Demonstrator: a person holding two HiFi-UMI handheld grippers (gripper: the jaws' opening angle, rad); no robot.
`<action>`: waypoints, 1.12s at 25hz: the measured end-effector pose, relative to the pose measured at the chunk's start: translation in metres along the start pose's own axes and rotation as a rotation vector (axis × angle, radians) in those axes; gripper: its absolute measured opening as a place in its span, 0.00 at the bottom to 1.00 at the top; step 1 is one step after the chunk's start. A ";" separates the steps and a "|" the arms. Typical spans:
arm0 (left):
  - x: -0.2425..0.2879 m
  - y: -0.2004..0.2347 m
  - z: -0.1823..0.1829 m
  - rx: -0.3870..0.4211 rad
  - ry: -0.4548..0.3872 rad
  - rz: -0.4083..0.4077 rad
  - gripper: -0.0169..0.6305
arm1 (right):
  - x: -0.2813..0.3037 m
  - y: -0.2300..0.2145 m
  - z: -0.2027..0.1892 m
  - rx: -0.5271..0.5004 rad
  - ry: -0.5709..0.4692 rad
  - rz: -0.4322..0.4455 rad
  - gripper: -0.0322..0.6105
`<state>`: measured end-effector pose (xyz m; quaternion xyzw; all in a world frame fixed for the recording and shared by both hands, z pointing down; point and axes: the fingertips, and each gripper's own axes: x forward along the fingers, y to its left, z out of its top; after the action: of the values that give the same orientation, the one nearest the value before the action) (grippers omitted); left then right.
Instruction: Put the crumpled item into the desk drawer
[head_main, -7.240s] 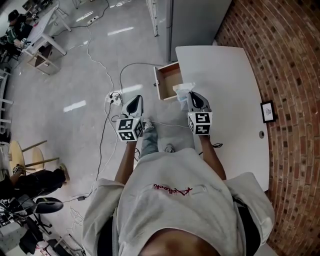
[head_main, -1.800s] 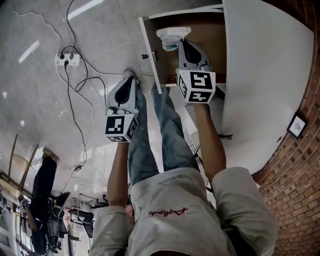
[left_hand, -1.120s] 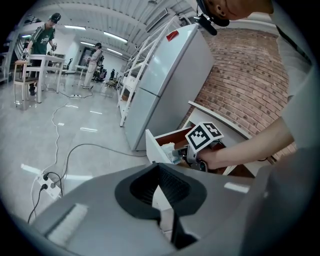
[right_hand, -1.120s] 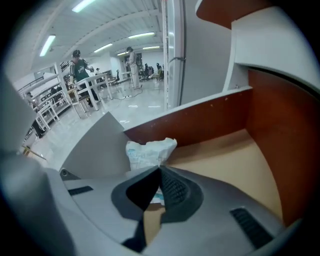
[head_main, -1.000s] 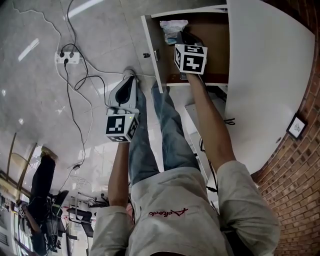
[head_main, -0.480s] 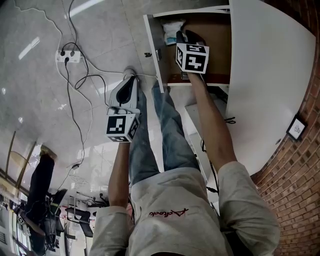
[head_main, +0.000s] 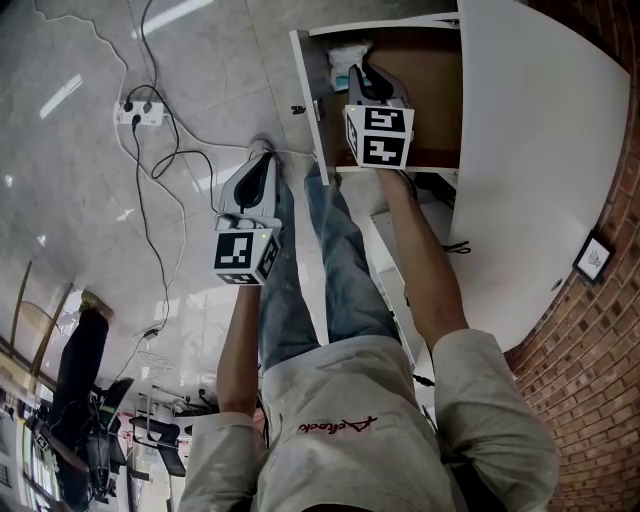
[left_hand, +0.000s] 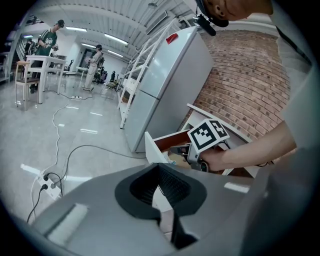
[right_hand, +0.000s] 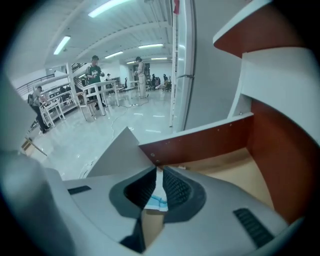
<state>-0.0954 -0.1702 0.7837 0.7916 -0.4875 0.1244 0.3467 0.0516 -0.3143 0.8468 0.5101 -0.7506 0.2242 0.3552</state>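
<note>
In the head view, the right tool (head_main: 357, 75) reached into the open drawer (head_main: 308, 95) of the white bench (head_main: 530, 150), with the crumpled item (head_main: 345, 50) at its tip. The left tool (head_main: 261, 158) hung outside the drawer.

In the left gripper view, the left tool (left_hand: 159, 167) had its jaws together on nothing.

In the right gripper view, the right tool (right_hand: 160, 171) had its jaws pinched nearly closed on a fold of the white, blue-edged crumpled item (right_hand: 156, 200). The drawer (right_hand: 210, 140) wall stood just ahead.
</note>
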 end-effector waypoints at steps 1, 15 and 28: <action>-0.001 0.000 0.001 -0.003 -0.002 0.002 0.04 | -0.003 0.002 0.002 0.000 -0.012 -0.002 0.11; -0.023 -0.005 0.032 0.031 -0.037 0.004 0.04 | -0.077 0.025 0.054 -0.010 -0.201 0.022 0.07; -0.067 -0.019 0.118 0.100 -0.133 0.017 0.04 | -0.163 0.044 0.106 -0.032 -0.291 0.055 0.07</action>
<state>-0.1287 -0.1982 0.6542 0.8104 -0.5092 0.0988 0.2726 0.0158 -0.2732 0.6554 0.5106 -0.8113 0.1454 0.2448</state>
